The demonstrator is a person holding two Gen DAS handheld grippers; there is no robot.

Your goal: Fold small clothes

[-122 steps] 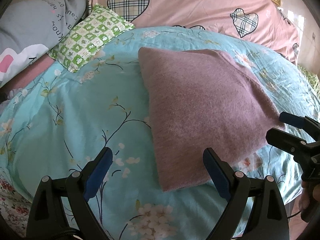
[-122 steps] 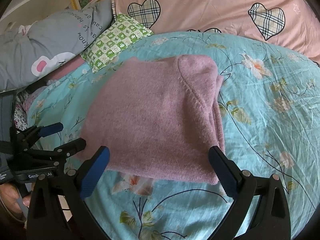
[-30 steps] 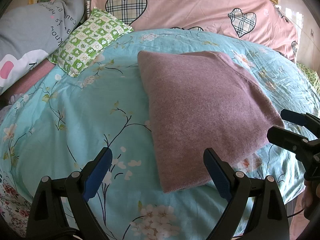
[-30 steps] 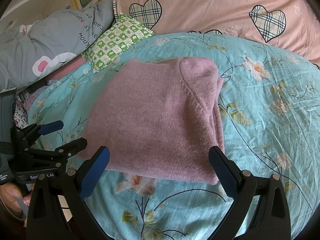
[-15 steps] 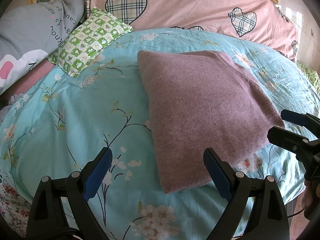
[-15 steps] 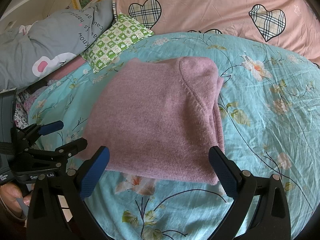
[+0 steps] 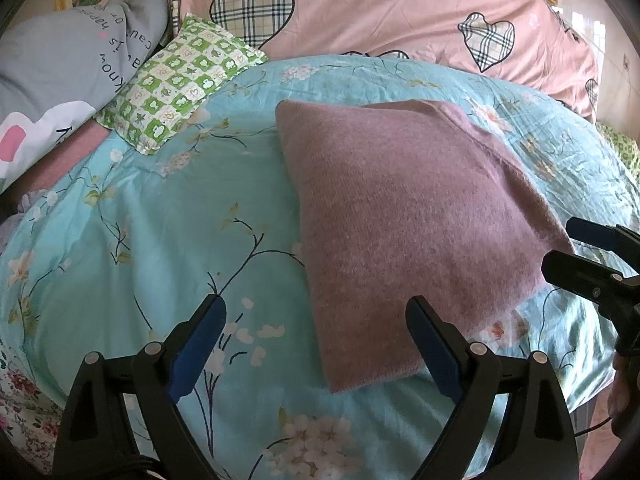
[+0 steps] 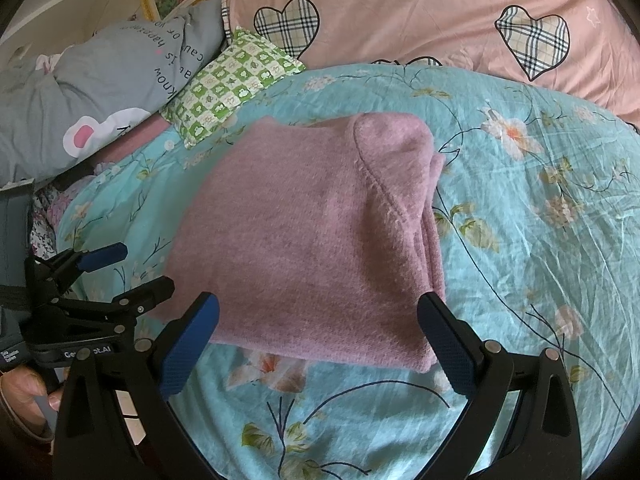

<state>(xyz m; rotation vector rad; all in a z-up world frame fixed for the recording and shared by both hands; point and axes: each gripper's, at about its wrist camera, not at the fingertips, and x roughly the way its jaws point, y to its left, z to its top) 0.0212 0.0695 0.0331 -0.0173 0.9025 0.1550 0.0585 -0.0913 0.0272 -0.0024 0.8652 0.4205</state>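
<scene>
A mauve knitted garment [image 7: 408,224] lies folded into a flat rectangle on the turquoise floral bedspread [image 7: 160,240]. It also shows in the right wrist view [image 8: 320,240], with a sleeve seam on top and stacked layers along its right edge. My left gripper [image 7: 316,344] is open and empty, held above the bedspread at the garment's near left corner. My right gripper [image 8: 318,344] is open and empty, just in front of the garment's near edge. Each gripper shows in the other's view: the right one [image 7: 576,252] and the left one [image 8: 128,268].
A green checked pillow [image 7: 180,80], a grey printed quilt [image 7: 60,72] and a pink quilt with plaid hearts [image 7: 380,12] lie along the head of the bed. The bed's near edge runs under both grippers. A hand [image 8: 24,400] holds the left gripper.
Nothing has visibly changed apart from slight camera drift. The garment lies as before and both grippers stay open.
</scene>
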